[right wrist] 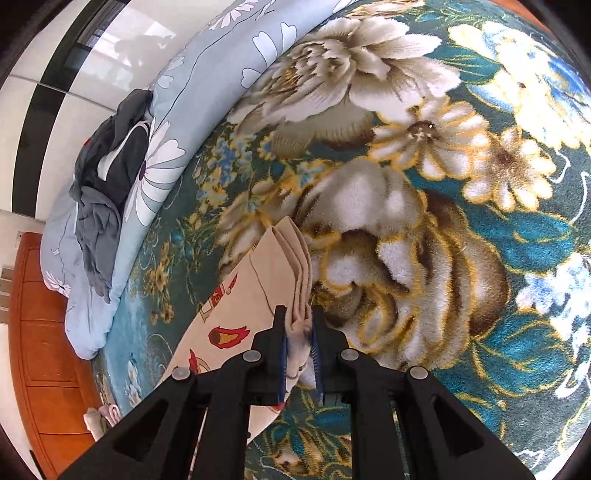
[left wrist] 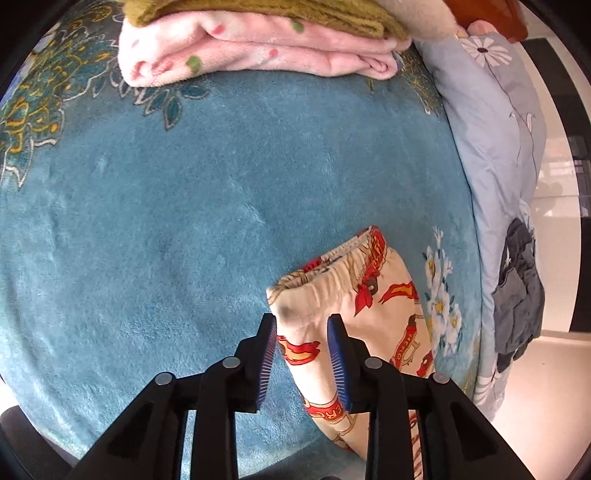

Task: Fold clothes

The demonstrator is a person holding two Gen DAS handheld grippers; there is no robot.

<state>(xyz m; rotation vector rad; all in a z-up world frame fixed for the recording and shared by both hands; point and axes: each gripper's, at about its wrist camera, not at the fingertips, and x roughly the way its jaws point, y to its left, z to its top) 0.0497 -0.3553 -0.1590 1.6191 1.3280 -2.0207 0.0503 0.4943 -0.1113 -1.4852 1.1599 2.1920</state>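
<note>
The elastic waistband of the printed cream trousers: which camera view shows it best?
The left wrist view: the gathered waistband lies in plain sight on the blue blanket, beyond the open left gripper. The right wrist view shows only the stacked hem edges of the trousers in the right gripper; no waistband.

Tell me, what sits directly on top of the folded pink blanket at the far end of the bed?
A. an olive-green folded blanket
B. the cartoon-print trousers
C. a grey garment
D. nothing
A: an olive-green folded blanket lies on the pink blanket in the left wrist view.
</note>
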